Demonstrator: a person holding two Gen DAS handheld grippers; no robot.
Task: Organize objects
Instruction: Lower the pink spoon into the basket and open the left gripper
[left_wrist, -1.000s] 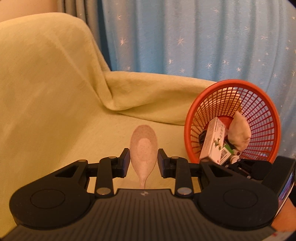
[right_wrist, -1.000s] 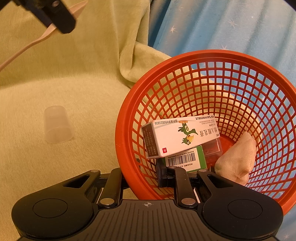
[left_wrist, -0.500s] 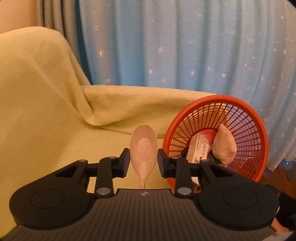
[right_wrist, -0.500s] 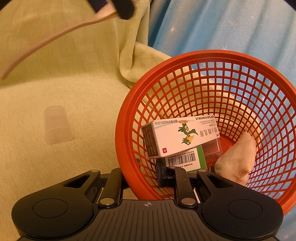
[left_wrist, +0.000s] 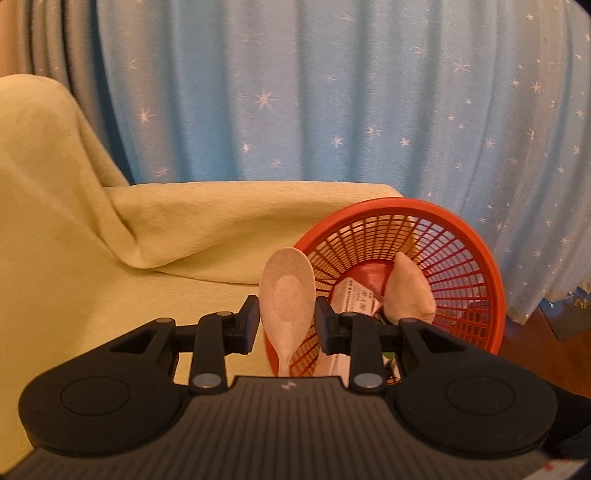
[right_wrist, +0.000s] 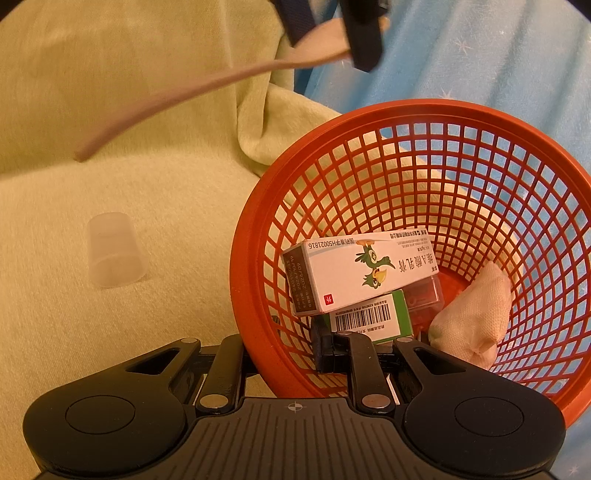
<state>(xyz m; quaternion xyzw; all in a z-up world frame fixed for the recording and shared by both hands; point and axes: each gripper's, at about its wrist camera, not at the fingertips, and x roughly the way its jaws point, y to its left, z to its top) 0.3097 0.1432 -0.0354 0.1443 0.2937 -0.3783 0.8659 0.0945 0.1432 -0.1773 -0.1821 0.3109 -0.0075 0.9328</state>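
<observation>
My left gripper (left_wrist: 286, 319) is shut on a beige speckled spoon (left_wrist: 287, 291), bowl pointing forward, held in the air by the near rim of the red mesh basket (left_wrist: 476, 236). In the right wrist view the spoon (right_wrist: 207, 85) hangs above the sofa at the upper left of the basket. My right gripper (right_wrist: 284, 349) is shut on the basket's near rim (right_wrist: 255, 332) and tilts it. Inside lie a white medicine box (right_wrist: 362, 269), a green box (right_wrist: 373, 317) and a beige cloth pouch (right_wrist: 476, 314).
A translucent plastic cup (right_wrist: 112, 254) lies upside down on the yellow-green sofa cover (right_wrist: 147, 206) left of the basket. A blue star-patterned curtain (left_wrist: 332, 92) hangs behind. The sofa back (left_wrist: 40, 147) rises at the left.
My left gripper has carried the spoon to the right, up to the basket's rim. The basket and my right gripper have not moved.
</observation>
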